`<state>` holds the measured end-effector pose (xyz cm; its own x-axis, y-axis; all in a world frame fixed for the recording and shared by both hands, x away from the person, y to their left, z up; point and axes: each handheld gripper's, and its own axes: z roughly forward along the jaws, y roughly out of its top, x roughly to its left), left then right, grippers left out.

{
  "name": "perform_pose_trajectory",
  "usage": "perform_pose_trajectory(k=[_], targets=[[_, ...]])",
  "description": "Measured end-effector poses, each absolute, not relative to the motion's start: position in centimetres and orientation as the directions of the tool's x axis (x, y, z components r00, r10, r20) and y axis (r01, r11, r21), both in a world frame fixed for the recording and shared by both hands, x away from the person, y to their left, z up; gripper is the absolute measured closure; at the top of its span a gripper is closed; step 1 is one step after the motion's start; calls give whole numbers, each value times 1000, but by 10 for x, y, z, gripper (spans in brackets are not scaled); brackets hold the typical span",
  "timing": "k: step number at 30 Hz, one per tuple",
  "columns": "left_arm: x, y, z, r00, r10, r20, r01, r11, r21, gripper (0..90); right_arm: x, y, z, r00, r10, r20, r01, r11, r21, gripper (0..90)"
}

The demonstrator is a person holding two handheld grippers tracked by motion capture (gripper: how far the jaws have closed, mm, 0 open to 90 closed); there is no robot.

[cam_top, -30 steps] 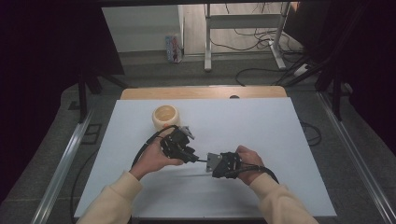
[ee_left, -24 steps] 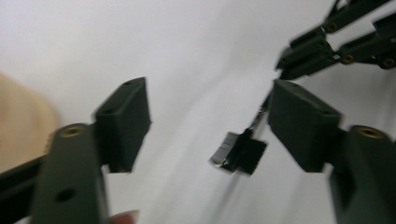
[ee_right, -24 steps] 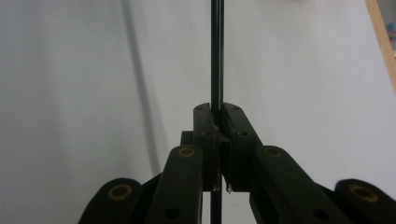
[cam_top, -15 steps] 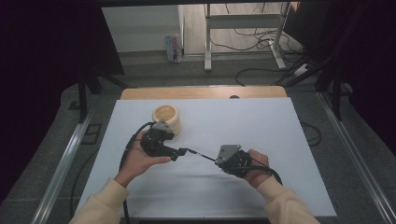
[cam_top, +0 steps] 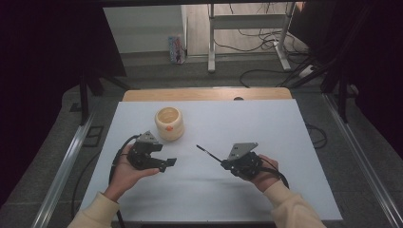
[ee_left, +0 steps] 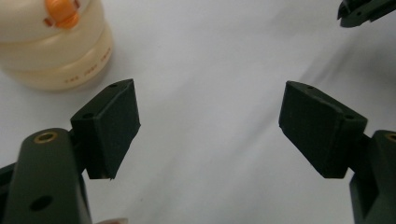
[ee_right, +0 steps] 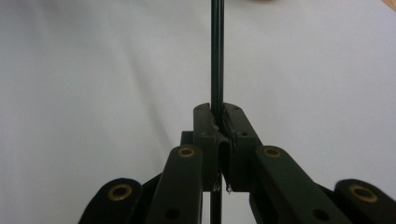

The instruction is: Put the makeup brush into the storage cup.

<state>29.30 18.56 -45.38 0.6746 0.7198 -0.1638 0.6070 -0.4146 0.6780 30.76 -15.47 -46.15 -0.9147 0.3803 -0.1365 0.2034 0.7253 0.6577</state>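
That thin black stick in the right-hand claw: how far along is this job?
Done: the left gripper has just opened its jaws, with nothing between them. In hand: the right gripper is clamped on the thin black stick, its tip pointing toward the cream pot. Left, probably: carrying the stick to that pot; it is not there yet.

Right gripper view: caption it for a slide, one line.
Right gripper shut on a thin black stick that points away over the white table.

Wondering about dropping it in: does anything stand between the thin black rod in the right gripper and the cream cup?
Nothing visible: bare white table lies between the rod and the cup.
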Motion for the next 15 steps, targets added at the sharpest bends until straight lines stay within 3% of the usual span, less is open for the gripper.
perform_pose_trajectory(k=[15], targets=[[272,211,-469,631,754,-182,619,-348,703,221,300,-180,-455,-891,452,-41,276,612,741,852]])
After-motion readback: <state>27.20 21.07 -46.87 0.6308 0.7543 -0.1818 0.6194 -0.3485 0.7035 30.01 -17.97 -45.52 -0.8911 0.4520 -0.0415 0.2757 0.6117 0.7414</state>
